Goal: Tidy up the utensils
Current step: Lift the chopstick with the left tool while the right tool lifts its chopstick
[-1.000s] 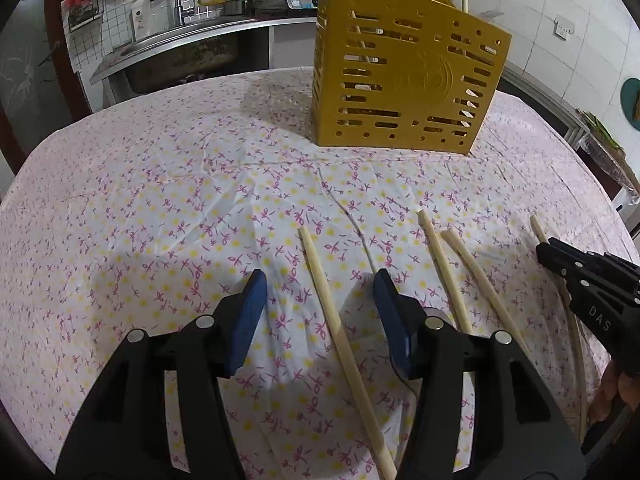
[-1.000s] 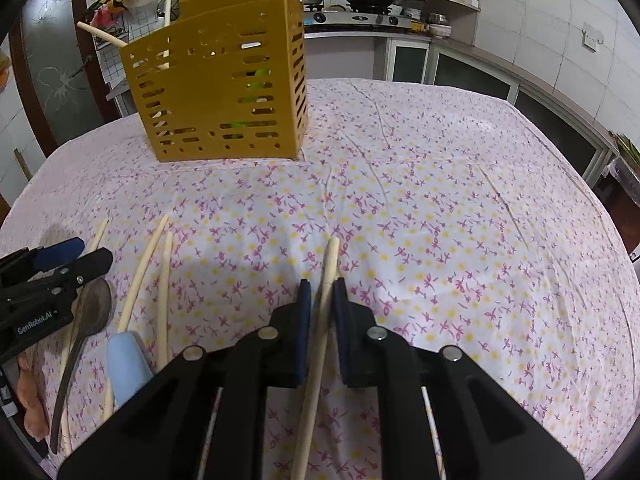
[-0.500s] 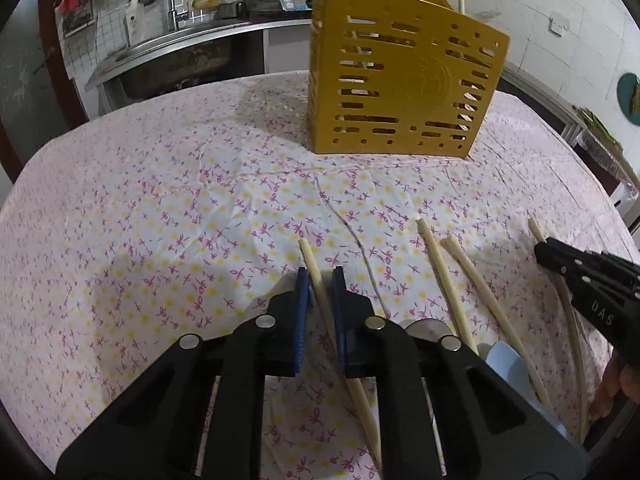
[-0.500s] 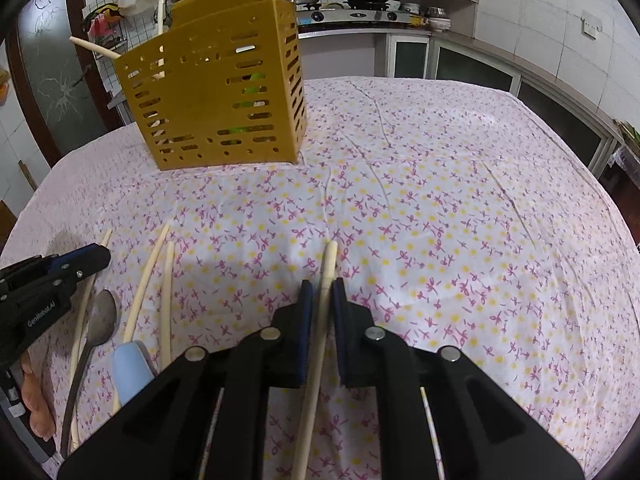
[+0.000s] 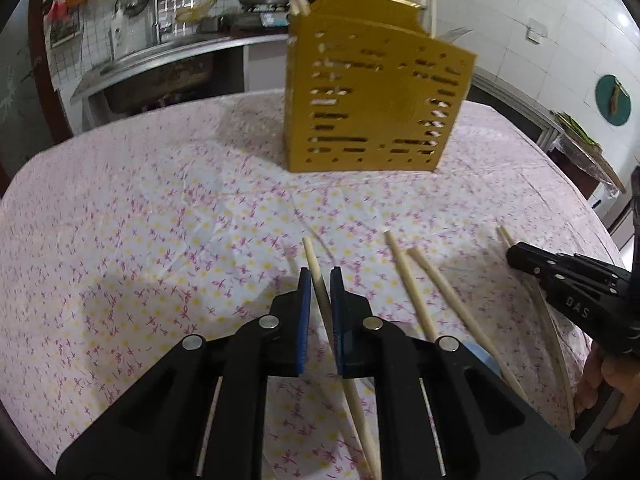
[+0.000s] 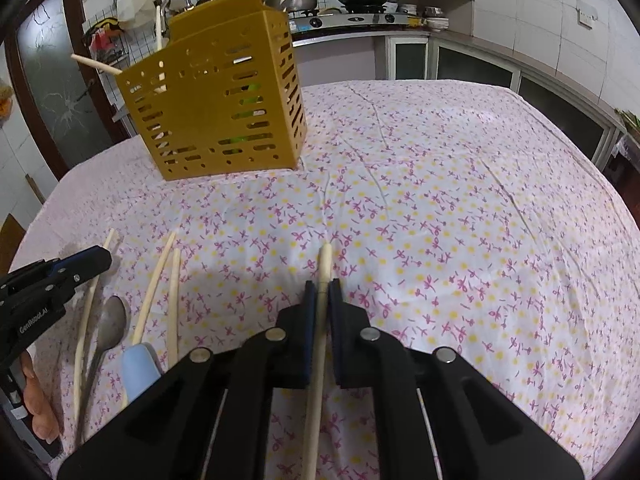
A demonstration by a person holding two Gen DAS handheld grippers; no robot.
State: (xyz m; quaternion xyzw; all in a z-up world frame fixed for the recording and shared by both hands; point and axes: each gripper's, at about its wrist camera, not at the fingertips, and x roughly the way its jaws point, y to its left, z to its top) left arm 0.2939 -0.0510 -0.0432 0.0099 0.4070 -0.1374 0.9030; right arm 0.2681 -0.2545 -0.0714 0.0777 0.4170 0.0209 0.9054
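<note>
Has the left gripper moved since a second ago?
Yes. The left gripper closed on a chopstick and lifted it; the yellow basket sits lower in its view.

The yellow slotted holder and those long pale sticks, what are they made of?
The holder looks like moulded plastic: uniform mustard colour, thin walls, neat punched slots, slight sheen. The sticks, such as the one in the right claw, seem to be bare wood or bamboo: matt, pale cream, unvarnished, though grain is too fine to see.
</note>
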